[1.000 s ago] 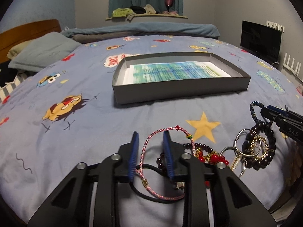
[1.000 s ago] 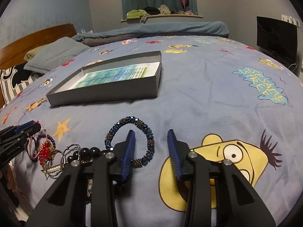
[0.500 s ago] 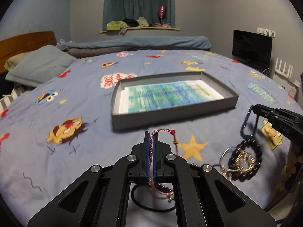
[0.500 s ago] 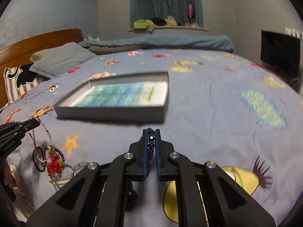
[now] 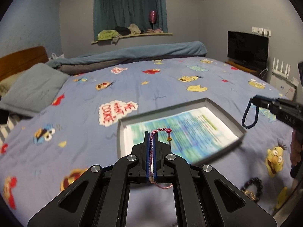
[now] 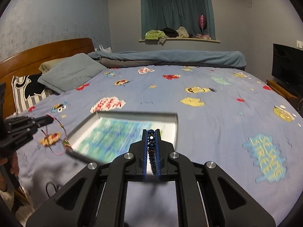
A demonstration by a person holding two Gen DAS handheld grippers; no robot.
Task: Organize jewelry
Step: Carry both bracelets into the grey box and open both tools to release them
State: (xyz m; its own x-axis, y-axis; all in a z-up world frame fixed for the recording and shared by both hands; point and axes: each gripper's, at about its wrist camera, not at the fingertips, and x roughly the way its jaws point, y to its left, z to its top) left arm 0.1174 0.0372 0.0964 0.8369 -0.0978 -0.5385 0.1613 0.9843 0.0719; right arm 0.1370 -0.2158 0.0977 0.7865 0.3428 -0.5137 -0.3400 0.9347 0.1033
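Note:
My left gripper is shut on a pink braided cord bracelet, lifted above the bed and just short of the grey shallow box. The cord's loop sticks out past the fingertips and a tail hangs below. My right gripper is shut on a dark blue beaded bracelet, also raised in front of the grey box. In the left wrist view the right gripper shows at right with the blue bracelet dangling. In the right wrist view the left gripper shows at left with the pink cord hanging.
A printed blue-green sheet lines the box. More beaded bracelets lie on the cartoon-print bedsheet at lower right. Pillows and a wooden headboard stand at left, a folded blanket at the far side, a television at right.
Both grippers shut on their bracelets and rose off the bed, carrying them forward toward the grey box. The remaining jewellery pile stayed behind, low in the left wrist view.

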